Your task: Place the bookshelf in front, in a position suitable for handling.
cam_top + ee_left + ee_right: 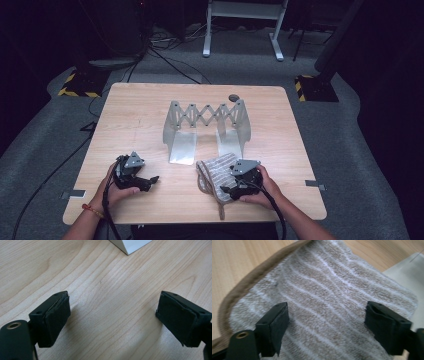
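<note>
Both grippers spread wide, nothing held; towel folded at the near right of the table.

The towel (216, 176) lies flat just in front of the rack (207, 127), touching its right foot, with the right gripper (227, 190) over it and the left gripper (150, 181) above bare table (135, 107) well to the left. In the right gripper view the pads straddle thick pile, so a pinch from here would likely catch only the top layer and unfold it. The trim hangs by the near table edge and could slide off. Open room lies left and at the far corners; the rack blocks straight ahead.
</note>
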